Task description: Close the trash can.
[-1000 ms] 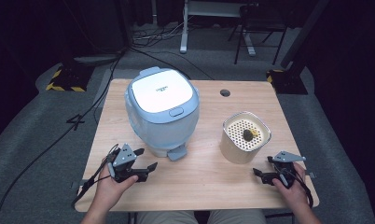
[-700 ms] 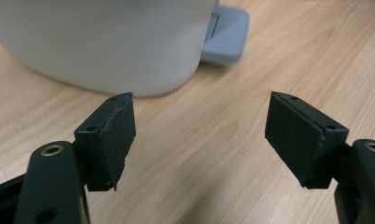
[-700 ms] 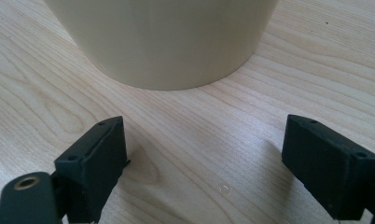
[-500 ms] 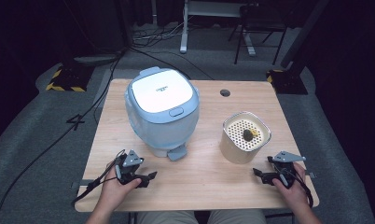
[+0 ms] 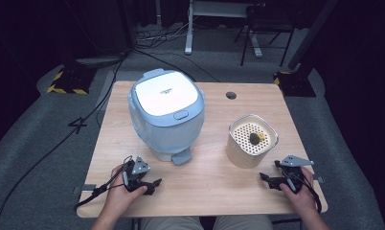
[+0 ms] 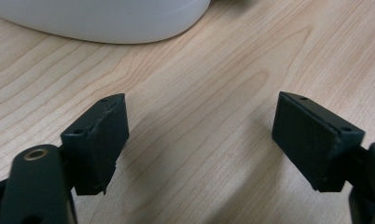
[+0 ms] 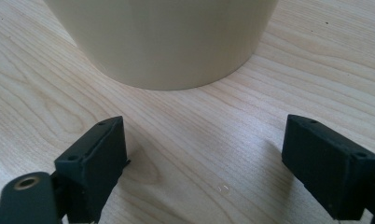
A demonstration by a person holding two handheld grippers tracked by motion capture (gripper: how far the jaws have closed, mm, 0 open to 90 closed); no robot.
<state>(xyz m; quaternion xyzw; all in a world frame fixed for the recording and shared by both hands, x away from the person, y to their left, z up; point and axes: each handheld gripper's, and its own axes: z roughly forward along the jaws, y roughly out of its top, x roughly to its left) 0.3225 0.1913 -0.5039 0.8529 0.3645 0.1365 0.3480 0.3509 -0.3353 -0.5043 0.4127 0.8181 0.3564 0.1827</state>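
Observation:
A pale blue appliance [image 5: 166,112] with a shut white lid stands left of centre on the wooden table [image 5: 209,191]. To its right stands a cream container [image 5: 252,139] with a perforated insert and a small dark and yellow piece [image 5: 254,138] on it. My left gripper [image 5: 153,184] rests low near the front left edge, jaws toward the middle. In the left gripper view the left gripper [image 6: 199,135] is open over bare wood; its jaws have just been opening, with nothing between them. My right gripper [image 5: 265,179] stands open near the front right, facing the cream container [image 7: 167,37].
The appliance's base [image 6: 106,18] lies just beyond my left jaws. A round cable hole [image 5: 231,95] sits at the table's far edge. Cables, yellow-black striped bases [image 5: 66,81] and a chair frame [image 5: 257,28] are on the floor behind.
My left hand has sunk down to the tabletop near the front edge, and its jaws stand a little wider. The right hand has kept still.

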